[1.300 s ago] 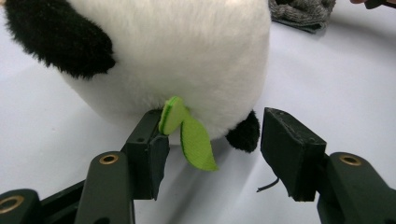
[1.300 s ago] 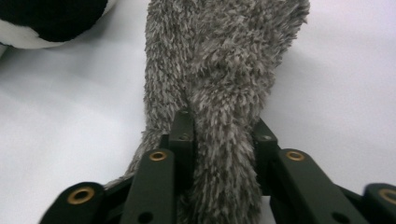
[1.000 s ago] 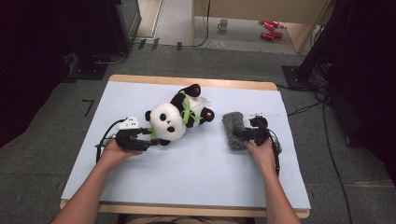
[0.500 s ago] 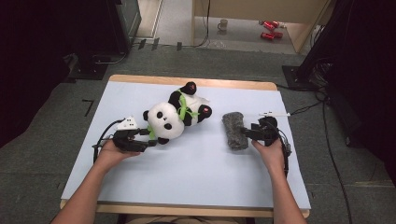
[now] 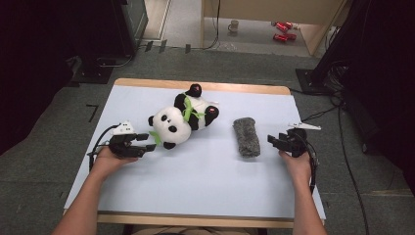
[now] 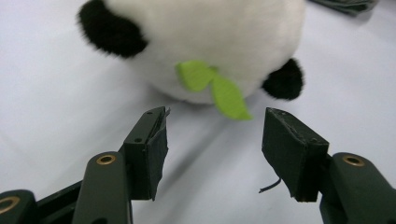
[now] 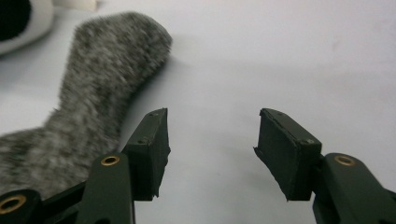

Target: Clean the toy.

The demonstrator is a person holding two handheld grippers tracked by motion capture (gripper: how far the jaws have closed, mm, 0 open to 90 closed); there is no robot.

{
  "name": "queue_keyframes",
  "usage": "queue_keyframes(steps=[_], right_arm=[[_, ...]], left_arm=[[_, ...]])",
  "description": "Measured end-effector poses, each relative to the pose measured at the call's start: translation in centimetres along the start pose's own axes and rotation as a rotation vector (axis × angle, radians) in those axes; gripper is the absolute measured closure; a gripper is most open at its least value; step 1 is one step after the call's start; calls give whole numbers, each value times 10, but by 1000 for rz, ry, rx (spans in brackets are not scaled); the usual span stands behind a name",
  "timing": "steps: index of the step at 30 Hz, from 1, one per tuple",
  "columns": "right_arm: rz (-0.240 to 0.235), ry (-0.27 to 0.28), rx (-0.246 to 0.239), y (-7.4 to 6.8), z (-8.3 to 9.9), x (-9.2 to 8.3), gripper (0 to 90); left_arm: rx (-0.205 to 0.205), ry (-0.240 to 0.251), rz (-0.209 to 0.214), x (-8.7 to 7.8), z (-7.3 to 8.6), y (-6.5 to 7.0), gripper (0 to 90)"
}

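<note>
The right gripper (image 5: pixel 278 141) has backed away from the grey furry roll (image 5: pixel 245 137); its fingers (image 7: pixel 152 149), just closing a little, stand open with nothing between them, so the roll lies released on the worktop (image 5: pixel 205 181), just right of the panda toy (image 5: pixel 182 120). The left gripper (image 5: pixel 148 145) has shifted with the panda and points at its head, fingers (image 6: pixel 148 151) open, the green leaf (image 6: pixel 215 88) just ahead. The roll looks placed; a panda grasp seems next.

The plush panda (image 5: pixel 182 116) lies on its back near the far edge of the table (image 5: pixel 205 191), with its white head turned toward the left edge and a green leaf (image 6: pixel 215 88) at its mouth. The grey fuzzy sock (image 5: pixel 246 137) lies flat to the right of the panda, a little apart from it, with its length running from the far edge toward the near edge.
</note>
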State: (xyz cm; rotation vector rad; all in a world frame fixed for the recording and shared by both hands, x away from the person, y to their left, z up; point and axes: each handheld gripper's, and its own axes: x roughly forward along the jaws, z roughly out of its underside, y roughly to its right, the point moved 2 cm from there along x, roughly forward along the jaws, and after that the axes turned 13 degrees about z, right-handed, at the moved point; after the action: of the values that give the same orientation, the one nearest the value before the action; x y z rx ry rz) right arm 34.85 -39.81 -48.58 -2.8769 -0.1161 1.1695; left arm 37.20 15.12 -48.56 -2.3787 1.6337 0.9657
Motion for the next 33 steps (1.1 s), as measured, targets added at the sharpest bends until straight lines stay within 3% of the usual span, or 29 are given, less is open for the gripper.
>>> queue_keyframes(steps=[4,7,10,14,20,27,33], right_arm=[[25,-31,-11,4,7,6,434],[43,-50,-15,5,9,9,434],[50,-74,-34,4,11,13,422],[59,-62,-49,0,13,14,402],[62,-2,-118,-4,21,15,324],[70,22,-167,-9,25,17,246],[67,34,-175,-10,27,17,222]], left_arm=[[-26,1,-25,-6,5,-9,401],[-32,-16,-50,-8,10,-14,401],[-67,-41,-76,-8,15,-20,389],[-85,-70,-105,-7,20,-25,387],[-78,-75,-115,-6,20,-25,383],[-84,-70,-106,-6,21,-25,352],[-98,-60,-95,-6,21,-26,344]])
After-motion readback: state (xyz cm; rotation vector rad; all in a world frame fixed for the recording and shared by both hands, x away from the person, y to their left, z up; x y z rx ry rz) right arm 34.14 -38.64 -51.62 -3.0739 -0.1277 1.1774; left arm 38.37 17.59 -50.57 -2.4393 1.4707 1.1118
